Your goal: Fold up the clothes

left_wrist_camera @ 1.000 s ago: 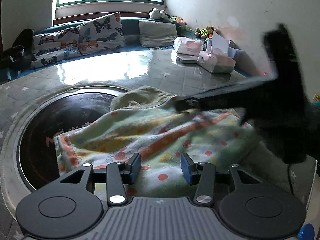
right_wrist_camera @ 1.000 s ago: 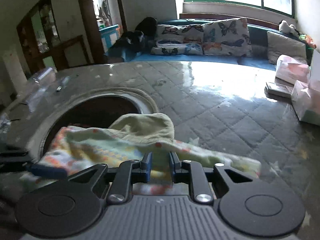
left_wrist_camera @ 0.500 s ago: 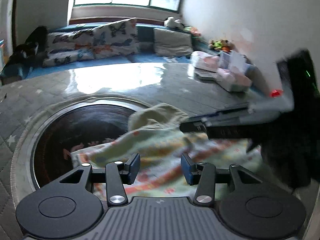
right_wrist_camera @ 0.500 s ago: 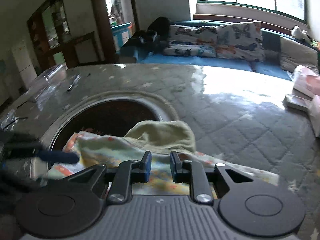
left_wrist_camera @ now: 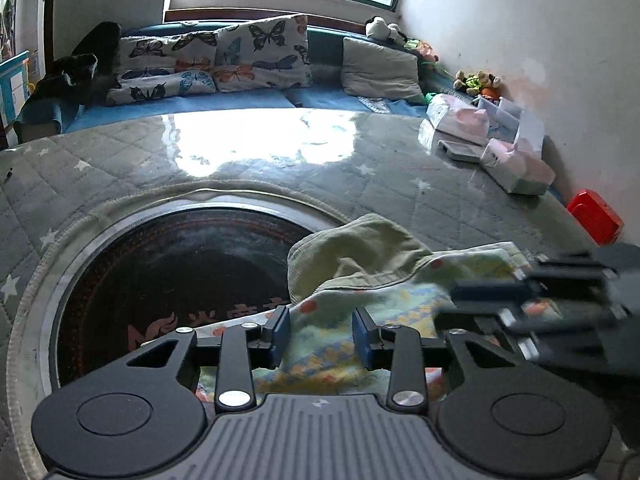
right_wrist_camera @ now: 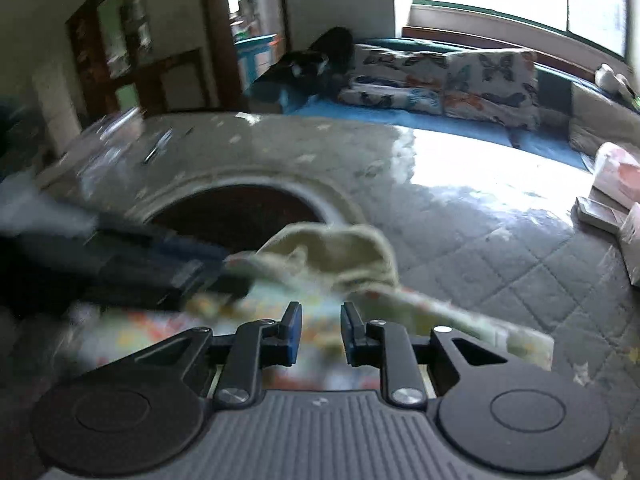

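Left tongs narrowed over garment.

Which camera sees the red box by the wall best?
The left wrist view shows the small red box best: it is sharp, sitting at the edge of the grey quilted table by the white wall. The right wrist view does not show it at all.

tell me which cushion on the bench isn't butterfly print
The plain grey cushion, furthest right under the window beside the soft toys. The two butterfly cushions to its left carry coloured butterflies on white; this one has no pattern.
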